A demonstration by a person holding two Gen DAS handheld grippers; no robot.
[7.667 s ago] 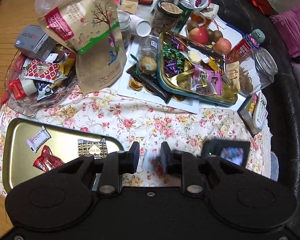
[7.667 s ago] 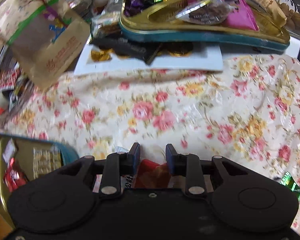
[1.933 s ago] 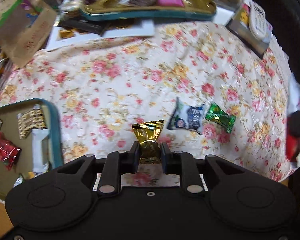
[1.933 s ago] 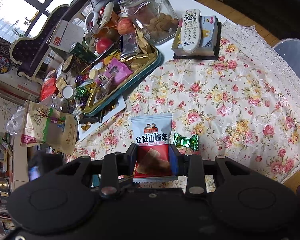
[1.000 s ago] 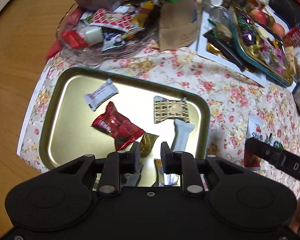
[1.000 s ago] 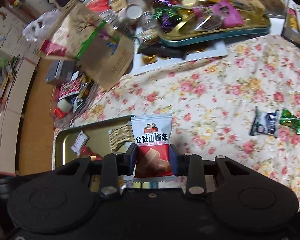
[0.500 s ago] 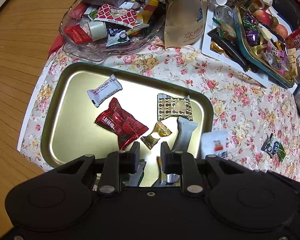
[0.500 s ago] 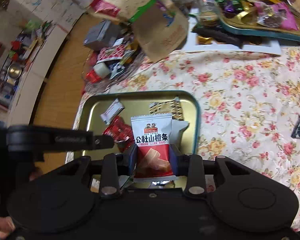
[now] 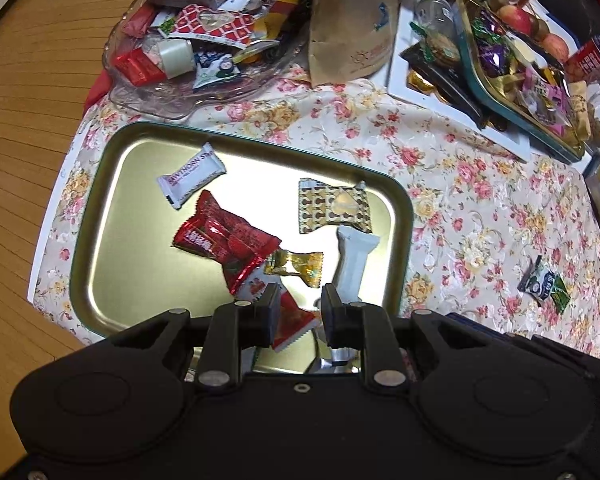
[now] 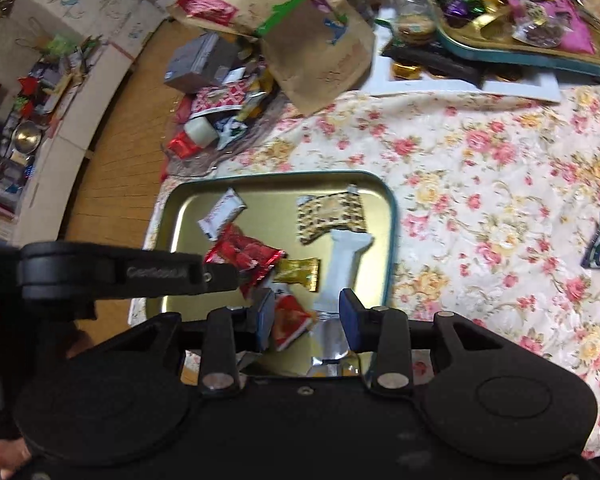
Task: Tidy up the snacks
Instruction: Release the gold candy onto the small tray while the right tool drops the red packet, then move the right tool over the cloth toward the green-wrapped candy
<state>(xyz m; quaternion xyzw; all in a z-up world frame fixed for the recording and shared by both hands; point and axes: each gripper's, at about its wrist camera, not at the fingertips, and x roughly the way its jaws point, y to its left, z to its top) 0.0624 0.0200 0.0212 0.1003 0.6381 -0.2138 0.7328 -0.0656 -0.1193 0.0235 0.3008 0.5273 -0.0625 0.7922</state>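
both wrist views overlook the gold tray.

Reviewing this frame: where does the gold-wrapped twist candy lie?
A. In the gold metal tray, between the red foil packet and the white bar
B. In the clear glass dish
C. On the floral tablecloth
A: the gold-wrapped twist candy lies in the gold metal tray, flanked by the red foil packet and the white bar.

In the gold tray lie six snacks: one white bar, one red bag, one checkered packet, one gold candy, one pale stick, one red-and-white pouch. Right of the tray, on the cloth, two wrappers lie together.
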